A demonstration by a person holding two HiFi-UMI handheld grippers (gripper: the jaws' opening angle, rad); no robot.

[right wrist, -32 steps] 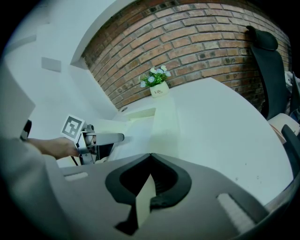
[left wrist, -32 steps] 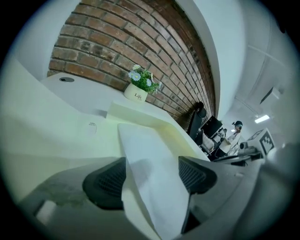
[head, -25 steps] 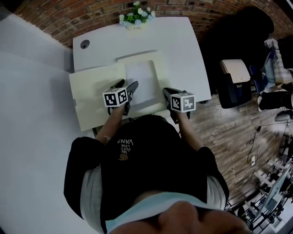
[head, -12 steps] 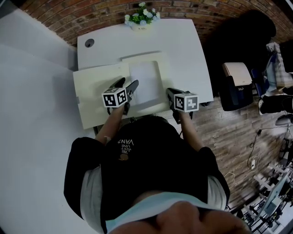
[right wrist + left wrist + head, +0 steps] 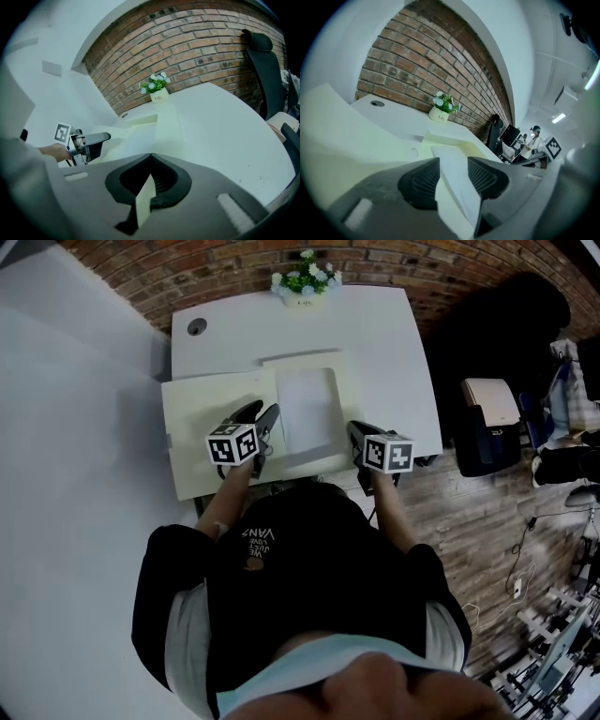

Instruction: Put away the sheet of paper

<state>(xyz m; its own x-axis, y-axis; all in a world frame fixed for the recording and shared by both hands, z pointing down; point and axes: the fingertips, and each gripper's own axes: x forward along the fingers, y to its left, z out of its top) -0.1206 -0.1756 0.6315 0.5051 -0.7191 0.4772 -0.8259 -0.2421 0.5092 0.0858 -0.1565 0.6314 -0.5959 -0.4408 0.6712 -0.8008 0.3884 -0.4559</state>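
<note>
One sheet [image 5: 307, 409], one folder [image 5: 211, 418]. Right tongs [image 5: 150, 157], angled down, pinched the folder; left tongs [image 5: 453, 164], just closing, loosely straddled the sheet.

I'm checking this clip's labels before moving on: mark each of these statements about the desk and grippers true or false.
1. A flower pot stands at the far edge of the white desk. True.
2. The white sheet lies on the open cream folder. True.
3. The right gripper is open and empty. False: its jaws are shut on a cream strip, seemingly the folder's edge.
4. The left gripper is fully shut. False: its jaws stand apart, having just been closing, with pale paper between them.
</note>
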